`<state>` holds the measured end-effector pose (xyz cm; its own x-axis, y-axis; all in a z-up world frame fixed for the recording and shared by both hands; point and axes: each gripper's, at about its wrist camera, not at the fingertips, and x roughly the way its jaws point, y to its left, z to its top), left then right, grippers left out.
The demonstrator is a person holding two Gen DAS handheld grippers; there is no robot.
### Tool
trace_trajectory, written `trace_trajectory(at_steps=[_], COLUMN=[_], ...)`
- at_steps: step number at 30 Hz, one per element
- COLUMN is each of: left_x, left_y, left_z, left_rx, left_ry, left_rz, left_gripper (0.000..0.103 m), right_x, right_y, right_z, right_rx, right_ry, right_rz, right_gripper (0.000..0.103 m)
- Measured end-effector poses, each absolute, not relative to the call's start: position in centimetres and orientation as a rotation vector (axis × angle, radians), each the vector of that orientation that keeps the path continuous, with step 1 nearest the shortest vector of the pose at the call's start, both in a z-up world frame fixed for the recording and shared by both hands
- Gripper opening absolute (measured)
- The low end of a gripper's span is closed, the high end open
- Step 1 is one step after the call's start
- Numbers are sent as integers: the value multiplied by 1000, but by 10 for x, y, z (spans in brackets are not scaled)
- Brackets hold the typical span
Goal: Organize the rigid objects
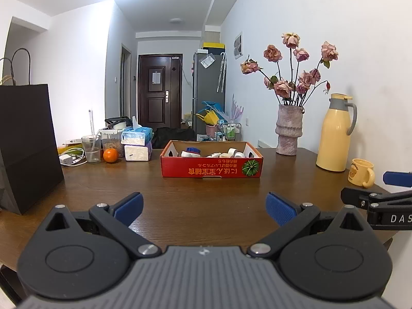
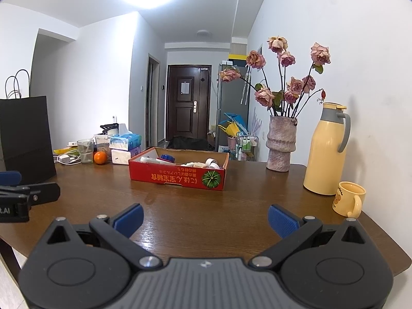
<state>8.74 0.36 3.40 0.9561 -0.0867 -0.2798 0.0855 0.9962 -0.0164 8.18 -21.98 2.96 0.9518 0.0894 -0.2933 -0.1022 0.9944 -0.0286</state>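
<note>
A shallow red cardboard box [image 1: 211, 171] [image 2: 177, 177] sits mid-table and holds several small rigid items, among them a blue-capped white piece [image 1: 192, 151] [image 2: 166, 158] and white caps and rolls [image 1: 235, 152] [image 2: 212, 163]. My left gripper [image 1: 204, 207] hovers open over the near table edge, well short of the box, with nothing between its blue pads. My right gripper [image 2: 206, 217] is open too and empty, level with the left one. Each gripper shows at the edge of the other's view: the right gripper [image 1: 378, 200], the left gripper [image 2: 23, 195].
A brown wooden table [image 1: 195, 193] [image 2: 206, 195] carries a black paper bag [image 1: 24, 144], glass [image 1: 91, 148], orange [image 1: 110, 155], tissue packs [image 1: 136, 143], flower vase [image 1: 288, 128], yellow thermos [image 1: 334, 134] and yellow mug [image 1: 361, 172] [image 2: 349, 202]. Bare wood lies between grippers and box.
</note>
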Motion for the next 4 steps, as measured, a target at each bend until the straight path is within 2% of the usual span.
trace_trajectory(at_steps=[4], left_x=[90], left_y=[4], left_z=[33], left_rx=[-6], left_ry=[288], left_rz=[-87], left_gripper=[103], right_x=[85], right_y=[-219], right_z=[29], right_rx=[-47], right_ry=[302], right_rz=[96], right_gripper=[103])
